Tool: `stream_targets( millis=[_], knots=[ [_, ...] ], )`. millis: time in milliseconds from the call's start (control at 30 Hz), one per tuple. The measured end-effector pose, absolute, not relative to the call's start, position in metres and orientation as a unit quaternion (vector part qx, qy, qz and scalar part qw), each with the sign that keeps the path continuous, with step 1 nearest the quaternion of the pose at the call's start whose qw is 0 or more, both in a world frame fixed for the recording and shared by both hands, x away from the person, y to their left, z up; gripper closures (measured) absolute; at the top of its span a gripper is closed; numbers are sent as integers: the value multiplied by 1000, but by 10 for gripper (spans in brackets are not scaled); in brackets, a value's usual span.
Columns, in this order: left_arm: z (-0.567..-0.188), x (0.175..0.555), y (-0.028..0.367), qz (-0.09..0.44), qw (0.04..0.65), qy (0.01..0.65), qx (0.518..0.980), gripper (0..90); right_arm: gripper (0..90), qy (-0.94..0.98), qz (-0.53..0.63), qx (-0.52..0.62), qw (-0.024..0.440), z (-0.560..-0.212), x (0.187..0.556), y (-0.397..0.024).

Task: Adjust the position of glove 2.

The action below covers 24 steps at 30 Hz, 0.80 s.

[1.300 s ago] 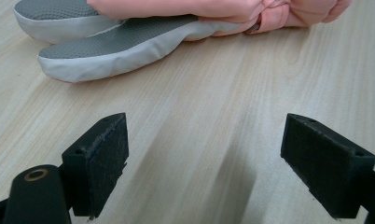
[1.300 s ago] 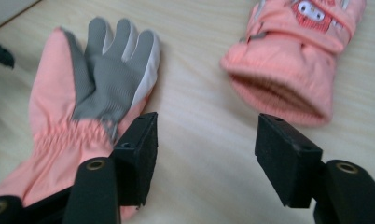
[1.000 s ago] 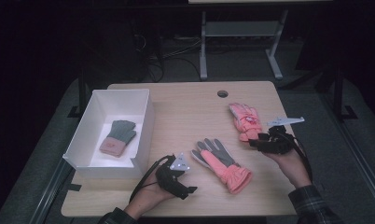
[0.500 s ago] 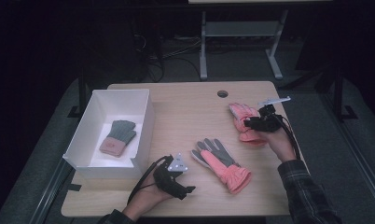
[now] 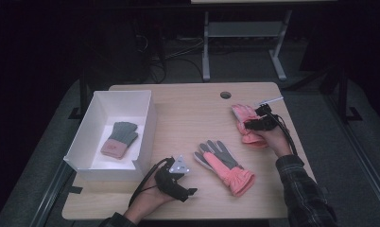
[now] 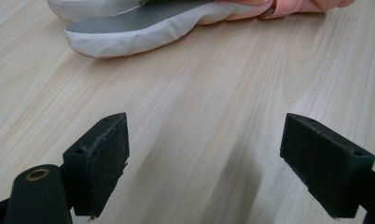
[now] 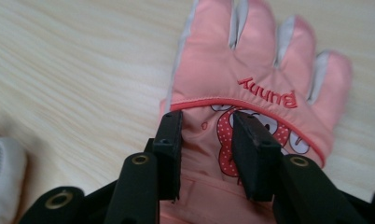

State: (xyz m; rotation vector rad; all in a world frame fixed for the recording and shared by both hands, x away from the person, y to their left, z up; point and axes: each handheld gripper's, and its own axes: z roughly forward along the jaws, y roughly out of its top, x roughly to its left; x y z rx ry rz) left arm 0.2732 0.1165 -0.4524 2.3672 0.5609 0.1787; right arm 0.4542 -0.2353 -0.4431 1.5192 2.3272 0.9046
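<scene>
Right gripper [image 7: 206, 154] jaws narrowed, closing; left gripper [image 6: 218, 163] jaws wide apart.

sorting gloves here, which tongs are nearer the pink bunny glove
Right. The right tongs pinch a fold of the pink bunny glove; the left tongs rest apart at the table's near edge.

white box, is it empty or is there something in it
Not empty: the white box holds one grey knit glove with a pink cuff, lying flat on its floor.

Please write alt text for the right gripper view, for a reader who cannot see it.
Two black jaws of the right claw pinch a fold of a pink padded fabric glove printed "Bunny", lying flat on a light wooden table.
</scene>
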Motion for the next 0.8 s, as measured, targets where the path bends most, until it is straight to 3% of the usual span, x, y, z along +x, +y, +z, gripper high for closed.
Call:
stream_targets(
  millis=[167,233,300,800],
  knots=[
    [-454,273,116,68,340,215,913,151,700,799,299,511,107,-448,458,-236],
    [-454,273,116,68,337,215,914,152,816,797,305,512,96,-450,459,-238],
    [-455,273,116,68,337,214,914,152,863,797,313,510,85,-450,460,-240],
    [-454,273,116,66,337,214,914,152,895,817,311,479,75,-424,459,-248]
  ],
)
